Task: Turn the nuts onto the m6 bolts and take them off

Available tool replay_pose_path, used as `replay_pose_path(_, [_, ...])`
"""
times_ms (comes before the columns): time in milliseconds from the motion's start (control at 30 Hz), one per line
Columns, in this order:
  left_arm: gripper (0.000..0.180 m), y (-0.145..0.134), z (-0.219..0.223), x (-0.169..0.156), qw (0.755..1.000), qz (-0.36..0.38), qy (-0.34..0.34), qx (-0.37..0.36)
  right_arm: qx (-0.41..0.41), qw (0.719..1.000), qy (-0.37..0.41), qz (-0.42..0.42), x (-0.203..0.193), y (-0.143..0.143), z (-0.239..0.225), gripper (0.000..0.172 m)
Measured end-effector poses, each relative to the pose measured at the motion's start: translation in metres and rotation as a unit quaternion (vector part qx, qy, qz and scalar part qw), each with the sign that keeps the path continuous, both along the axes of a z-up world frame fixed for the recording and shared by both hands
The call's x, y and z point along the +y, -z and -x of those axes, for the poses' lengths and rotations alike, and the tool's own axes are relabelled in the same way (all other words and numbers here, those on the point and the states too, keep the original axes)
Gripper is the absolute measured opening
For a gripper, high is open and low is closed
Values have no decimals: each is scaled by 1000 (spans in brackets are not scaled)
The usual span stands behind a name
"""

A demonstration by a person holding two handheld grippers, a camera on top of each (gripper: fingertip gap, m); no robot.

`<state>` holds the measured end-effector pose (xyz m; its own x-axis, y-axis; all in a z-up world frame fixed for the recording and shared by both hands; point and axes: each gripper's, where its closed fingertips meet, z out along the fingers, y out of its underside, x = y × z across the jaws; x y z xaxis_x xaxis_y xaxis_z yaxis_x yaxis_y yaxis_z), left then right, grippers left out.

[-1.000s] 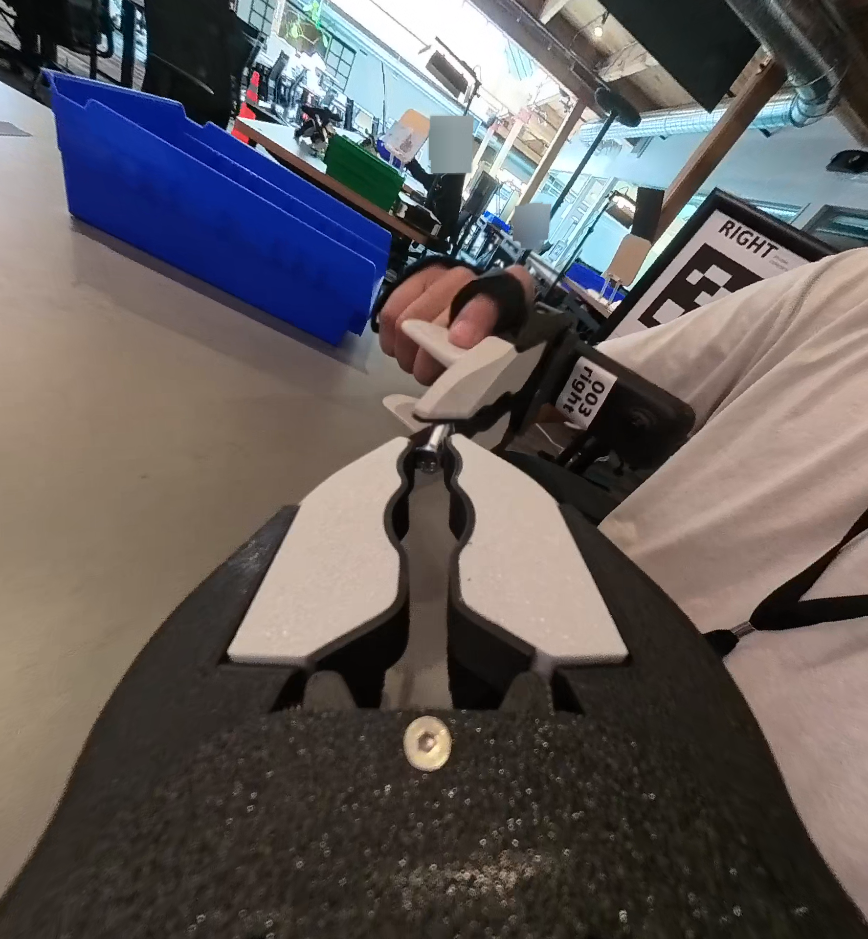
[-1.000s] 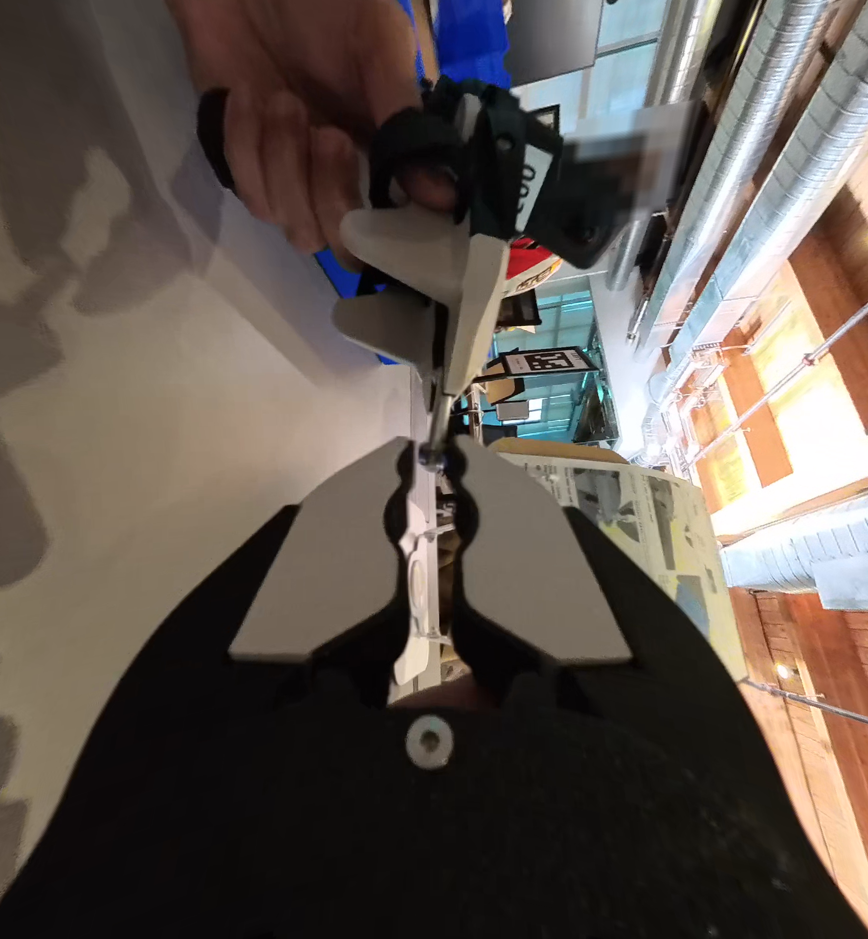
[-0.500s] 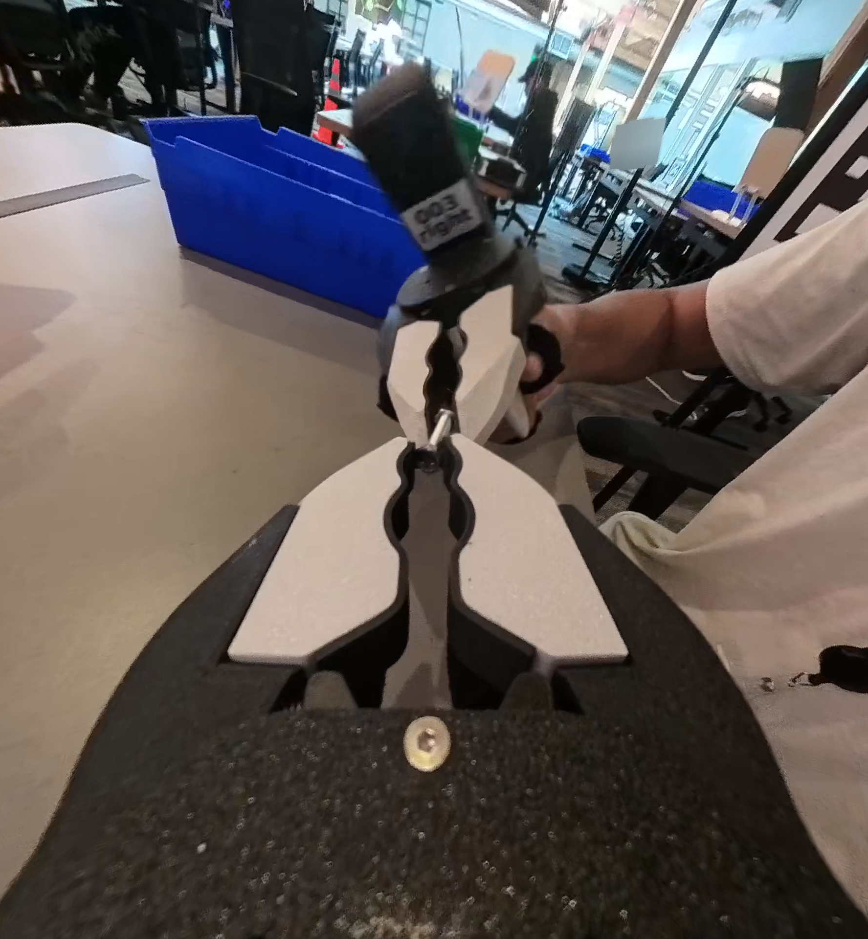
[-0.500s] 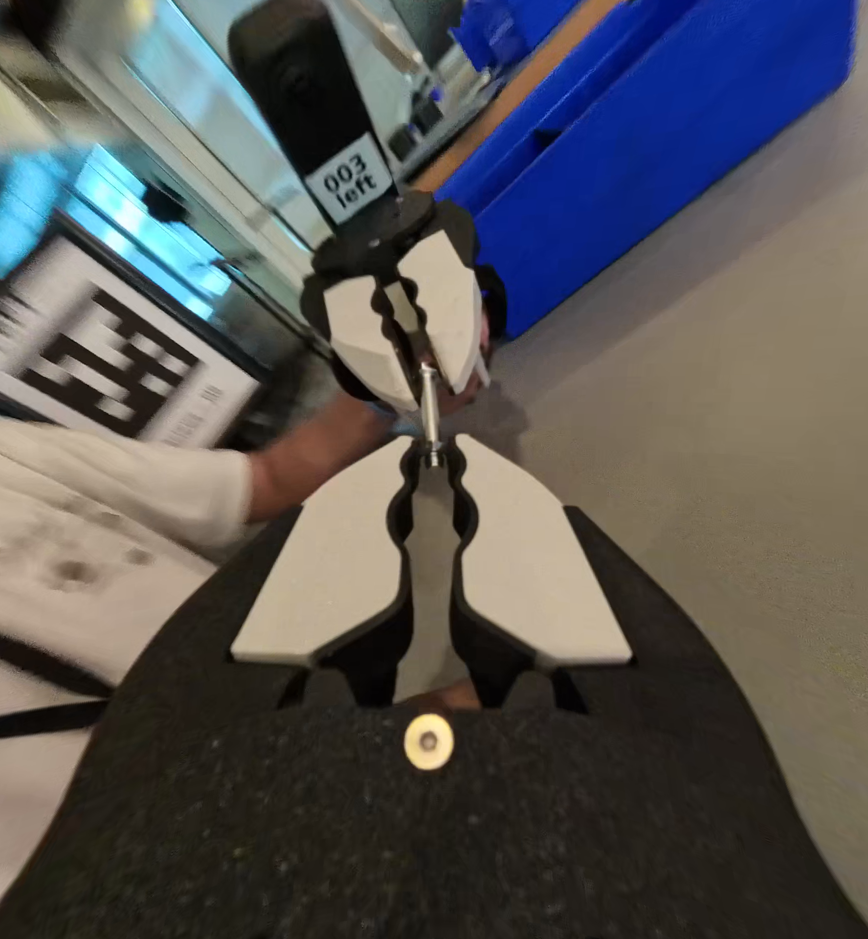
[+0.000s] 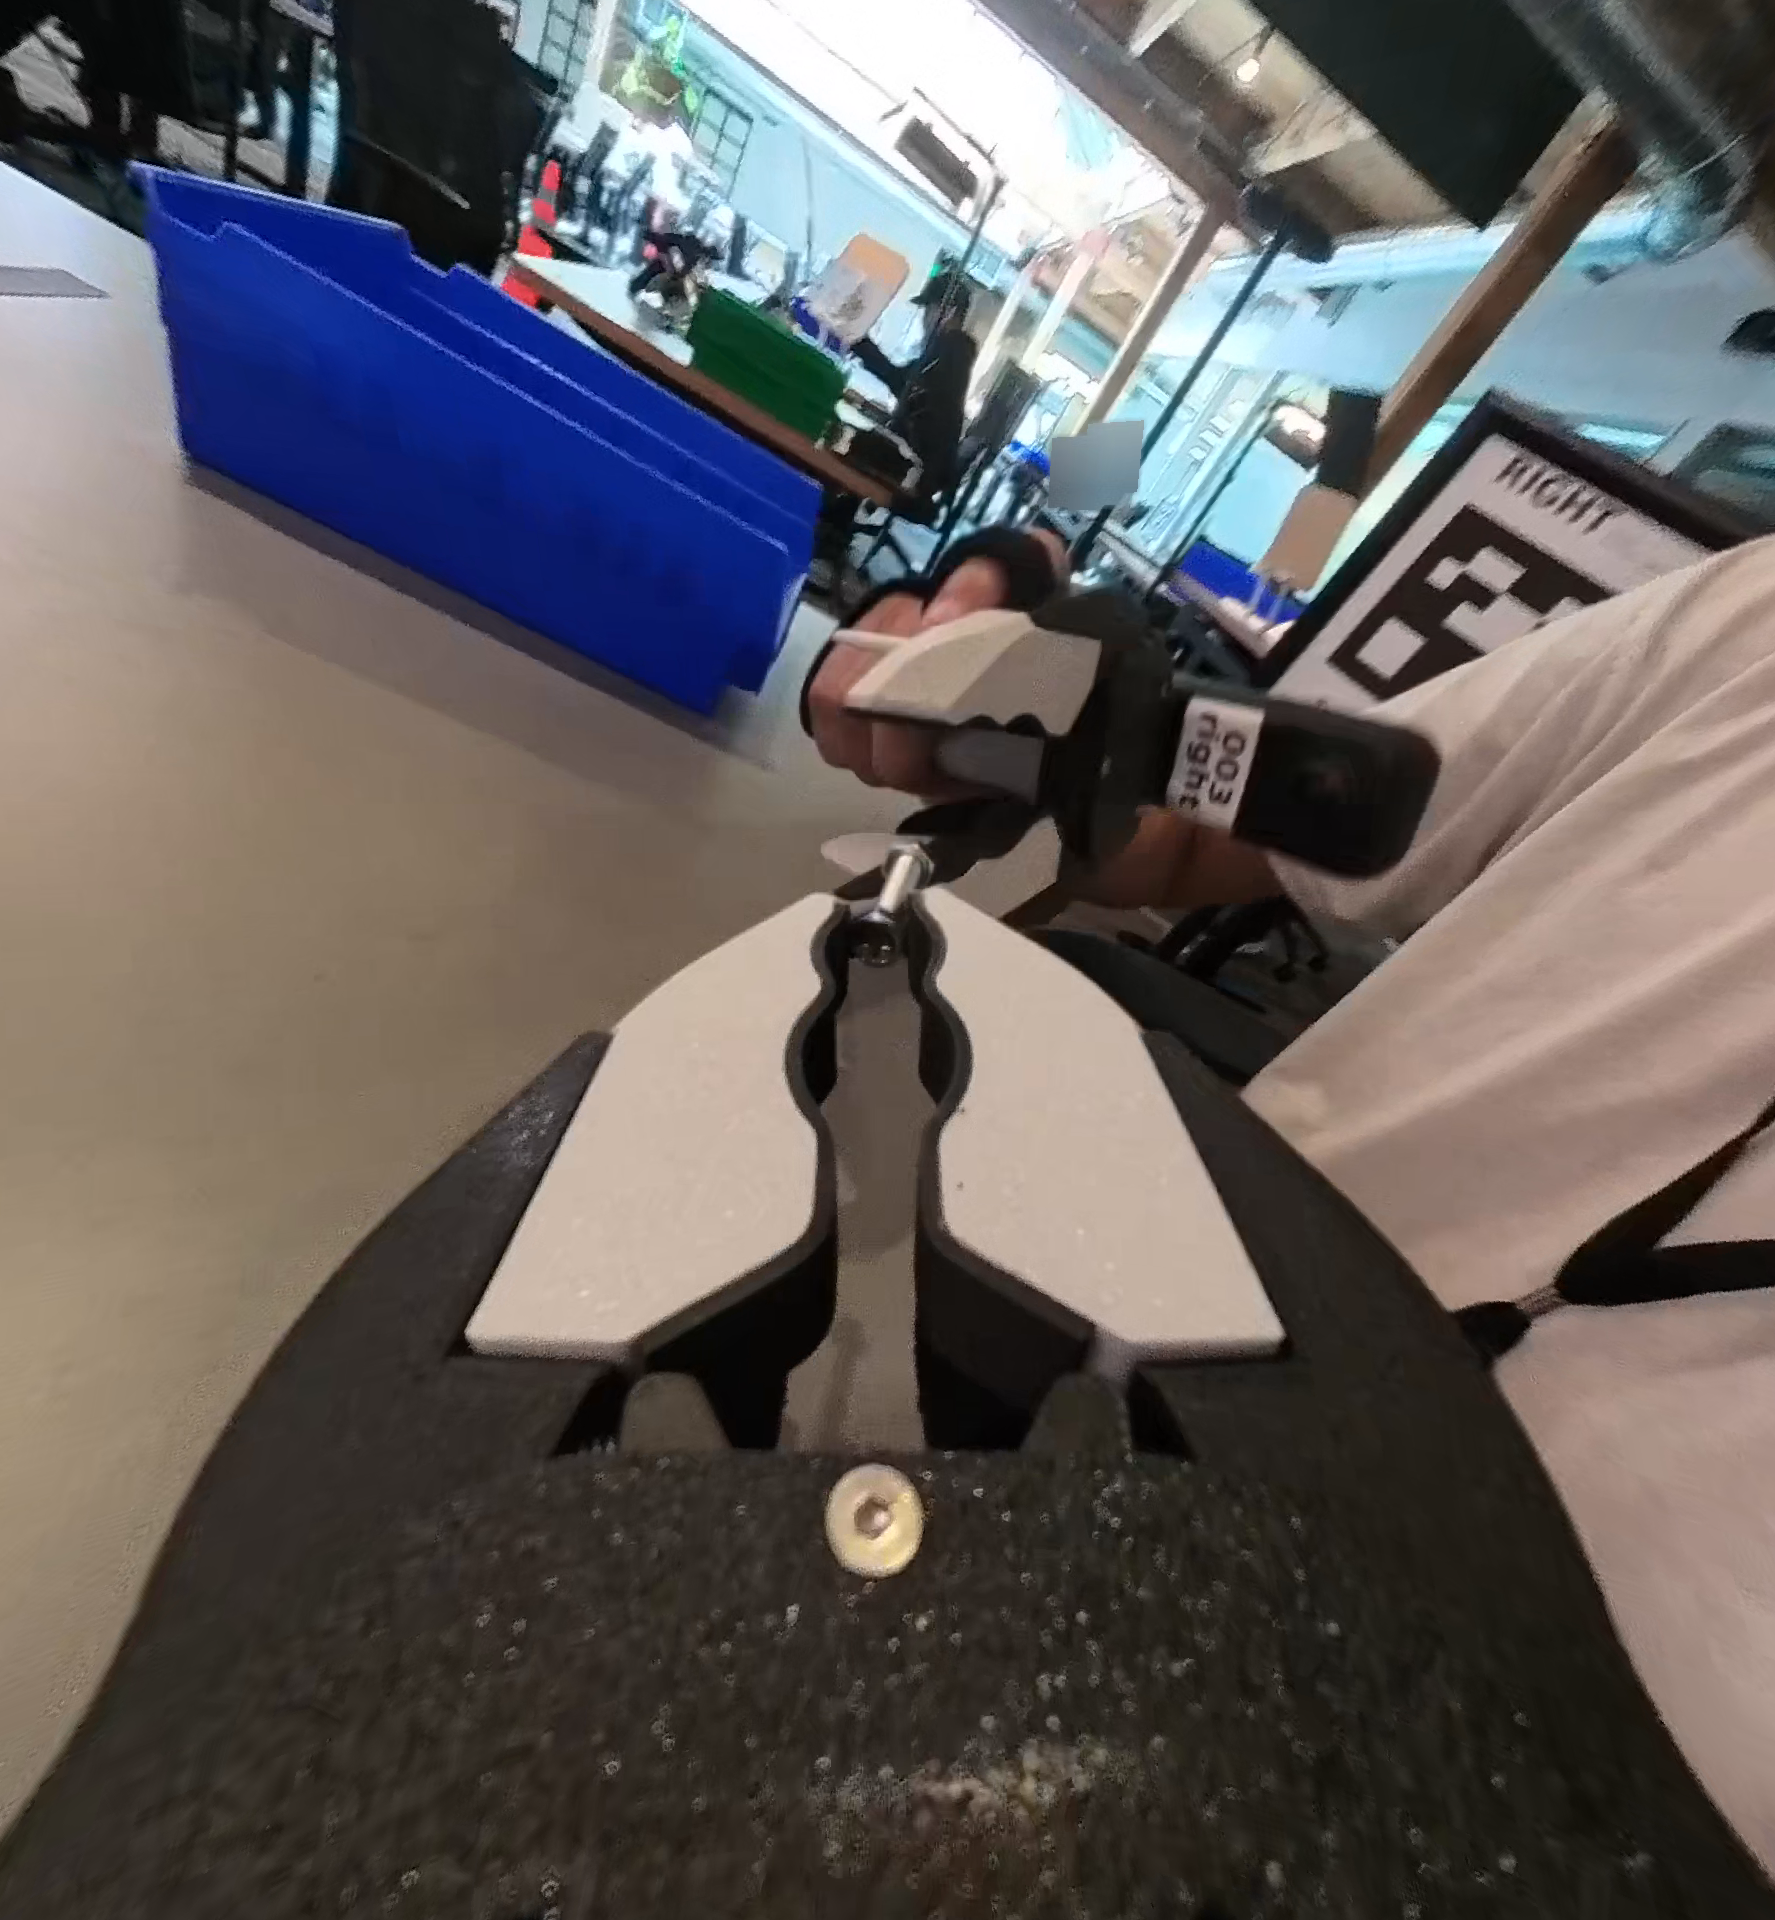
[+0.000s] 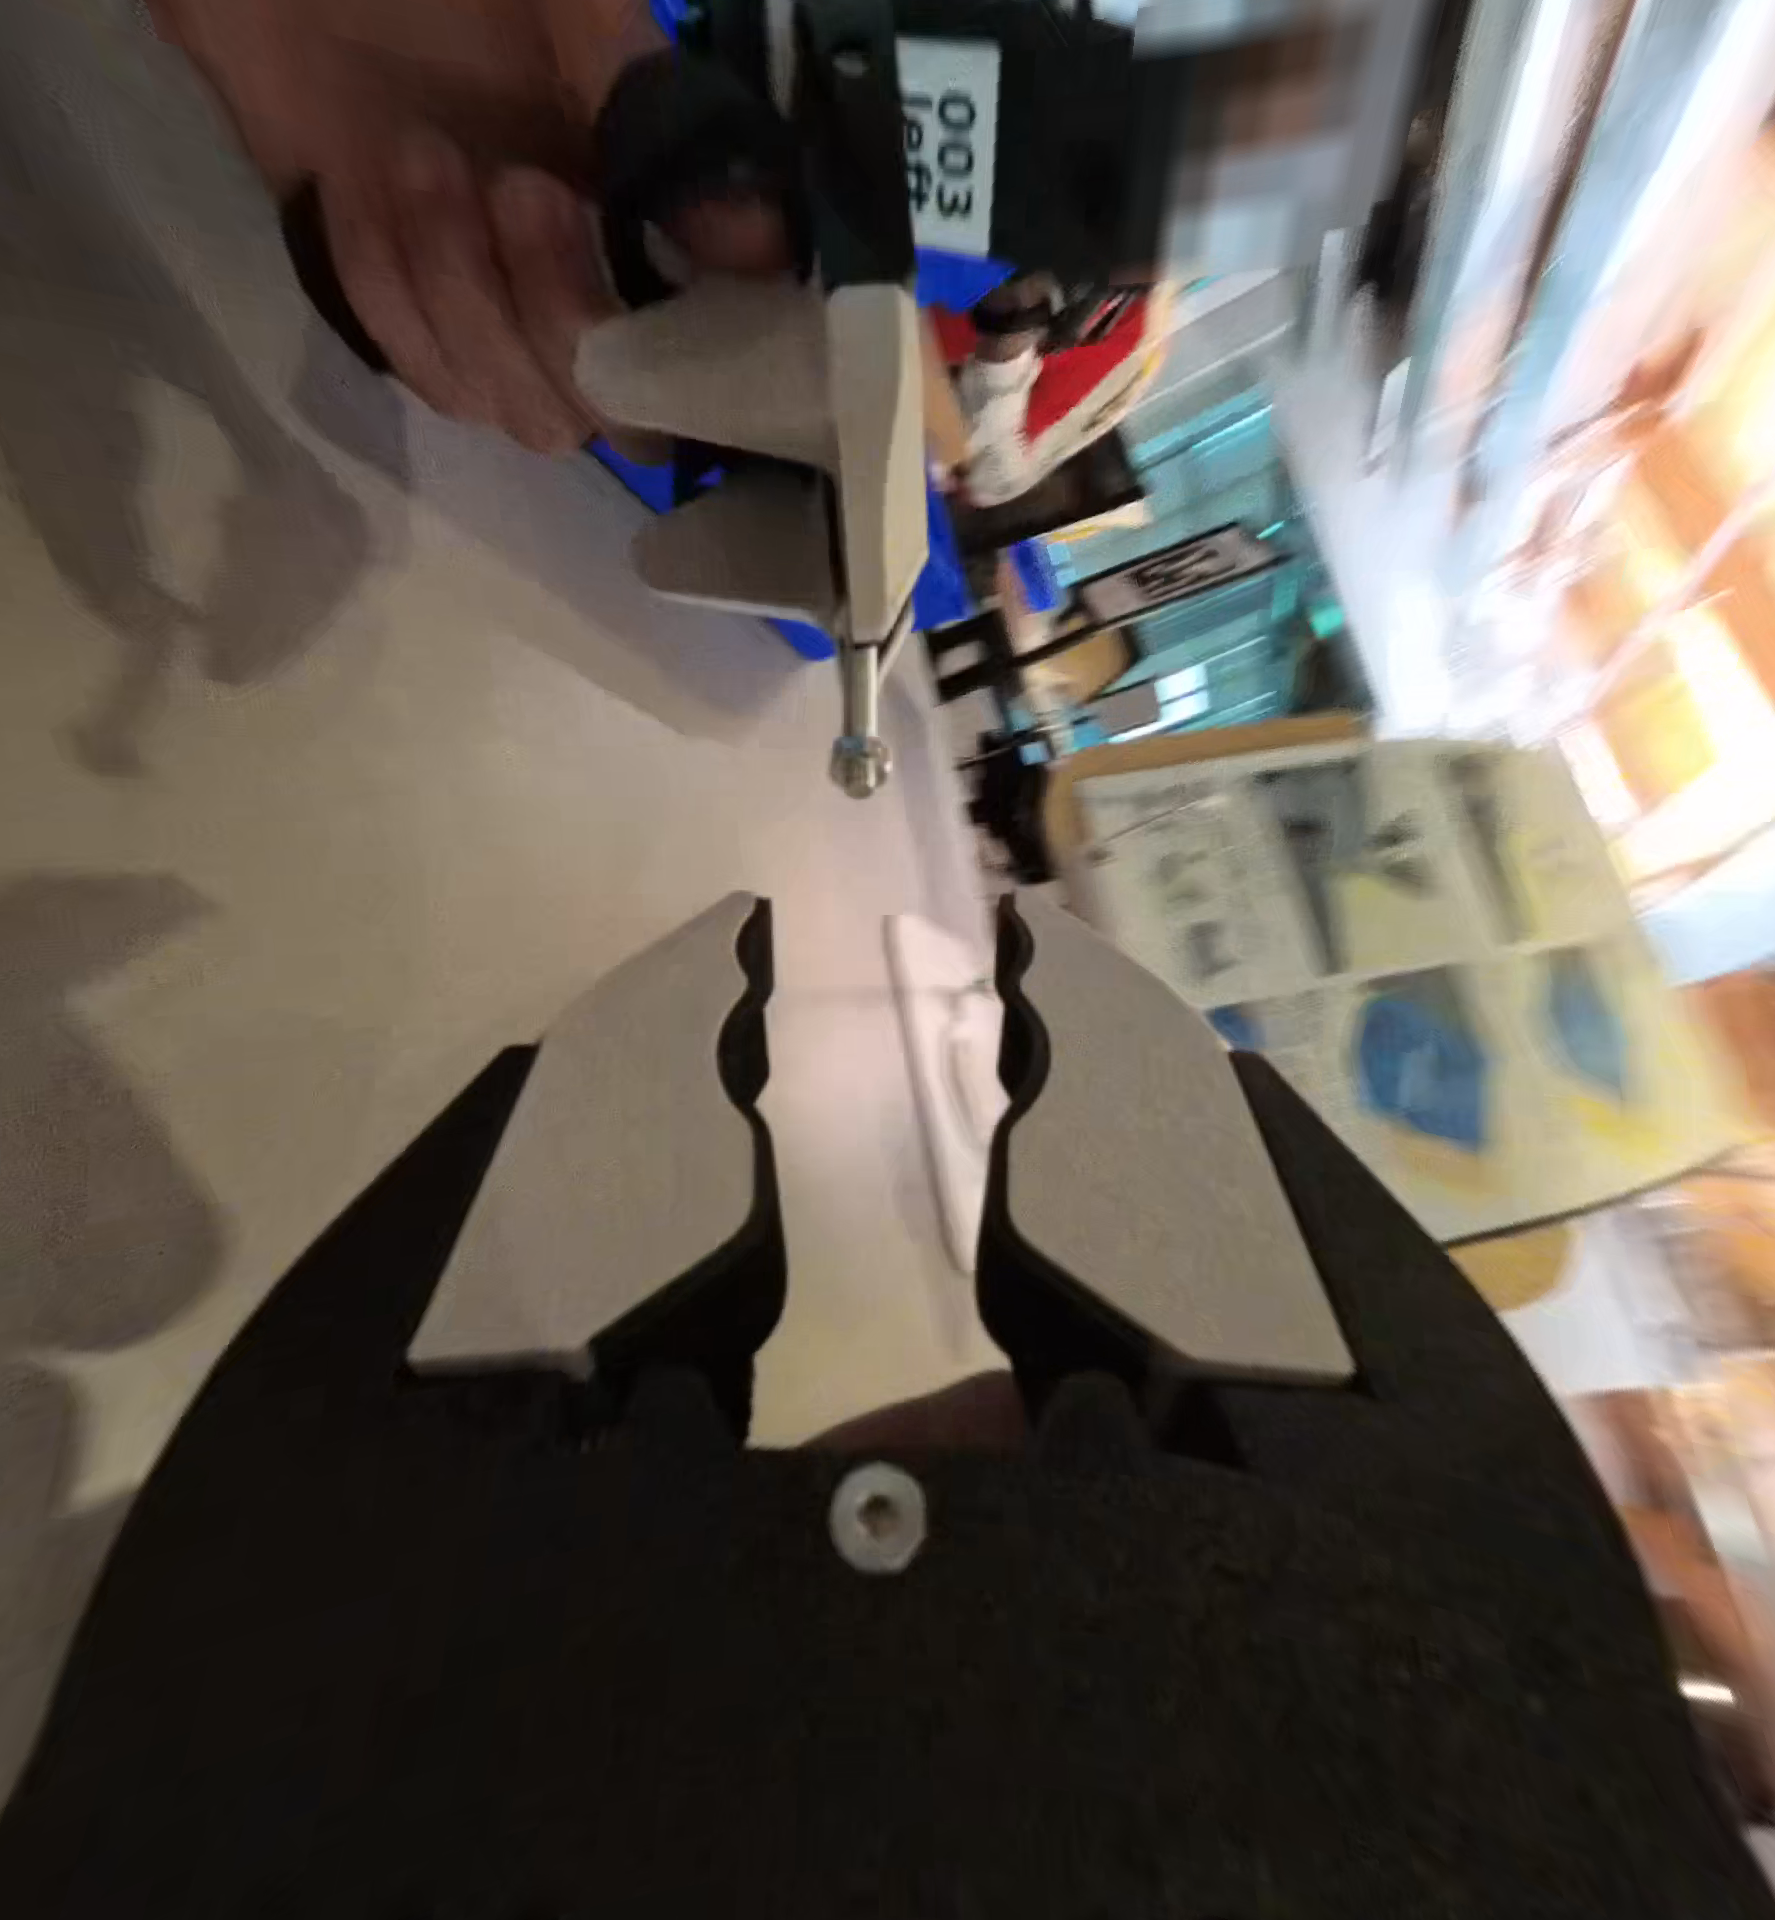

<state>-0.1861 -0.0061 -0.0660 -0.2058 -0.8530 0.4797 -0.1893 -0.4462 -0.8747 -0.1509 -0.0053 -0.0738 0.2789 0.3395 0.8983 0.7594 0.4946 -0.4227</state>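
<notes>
At the centre of the left wrist view, the left gripper [image 5: 878, 928] is closed on the head of a silver bolt [image 5: 893, 902], both pads pressed against it in the first notch at the fingertips. The bolt's shank points away from the camera toward the right gripper [image 5: 893, 774], which lies sideways in the upper middle of that frame, held by a hand [image 5: 898, 691]. In the right wrist view, the right gripper's own fingers [image 6: 654, 1049] stand wide apart at mid-frame with nothing between them. Above them, in the upper middle, the bolt hangs down from the left gripper's tips, with a silver nut [image 6: 859, 767] near its free end, clear of the open jaws. A blue bin [image 5: 467, 468] sits on the pale table [image 5: 187, 883] in the upper left of the left wrist view.
</notes>
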Motion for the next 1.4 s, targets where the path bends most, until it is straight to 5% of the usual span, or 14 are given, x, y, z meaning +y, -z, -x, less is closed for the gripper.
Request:
replay_pose_path(167, [10, -3, 2, 1, 999, 30, 9, -12, -57, 995, -19, -73, -6, -13, 20, 41])
replay_pose_path(333, [10, -3, 1, -4, 1000, 22, 15, -14, -56, 998, -22, -37, 3, -5, 31, 10])
replay_pose_path(433, [10, -6, 2, -6, 1000, 0, 14, -19, 47, 994, -53, 88, -1, -9, 33, 10])
replay_pose_path(500, [10, -4, 0, -5, 999, -42, -7, -9, 122, 966, -69, 216, -1, -4, 32, 10])
replay_pose_path(600, [10, -1, -1, -4, 995, -96, -30, 2, 265, 846, -107, 450, -6, 0, 34, 10])
replay_pose_path(767, [10, 4, -6, 0, 984, -161, -65, 27, 465, 494, -159, 717, -7, -6, 32, 10])
replay_pose_path(833, [10, 5, -6, 1, 982, -173, -74, 35, 494, 409, -162, 750, -7, -4, 32, 10])
replay_pose_path(867, [10, 3, -6, 1, 982, -171, -74, 31, 504, 392, -169, 751, -8, -5, 32, 10])
replay_pose_path(900, [10, 1, -6, 1, 983, -166, -74, 26, 514, 395, -180, 740, -11, -8, 32, 13])
replay_pose_path(967, [10, -2, -4, 3, 985, -153, -74, 19, 518, 440, -191, 708, -19, -10, 31, 45])
replay_pose_path(1100, [10, -6, 1, 12, 993, -92, -79, 0, 477, 629, -171, 589, -28, 7, 18, 55])
replay_pose_path(1167, [10, -6, 1, 19, 995, -54, -86, -6, 476, 692, -167, 517, -25, 2, 4, 46])
replay_pose_path(1300, [10, -7, -2, 20, 997, -14, -80, -17, 466, 726, -152, 482, -11, -2, -12, 39])
replay_pose_path(1400, [10, -6, -8, 13, 997, -21, -68, -12, 464, 714, -164, 498, -5, -4, -10, 37])
